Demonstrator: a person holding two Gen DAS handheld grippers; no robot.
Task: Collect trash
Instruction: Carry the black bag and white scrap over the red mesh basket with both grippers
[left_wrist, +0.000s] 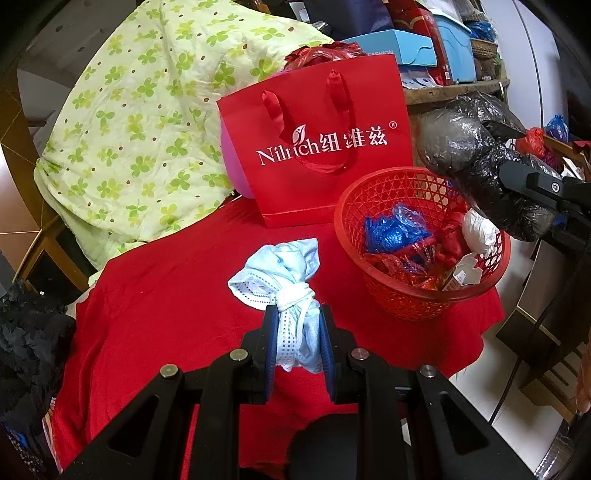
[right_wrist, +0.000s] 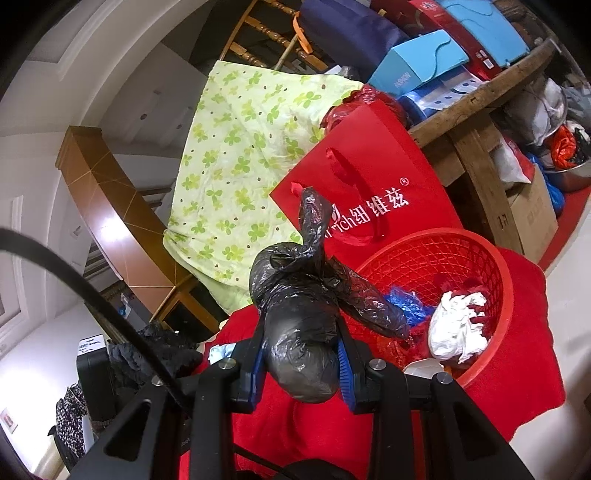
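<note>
Left hand-held gripper (left_wrist: 297, 332) clamped on a knotted pale-blue face mask wad (left_wrist: 280, 280), held over the red cloth (left_wrist: 166, 295) on the bench. Right hand-held gripper (right_wrist: 301, 354) clamped on a tied black plastic bag (right_wrist: 299, 314), just beside the red mesh basket (right_wrist: 498, 280), which holds blue, red and white trash; a red paper bag (left_wrist: 317, 122) stands behind it.
</note>
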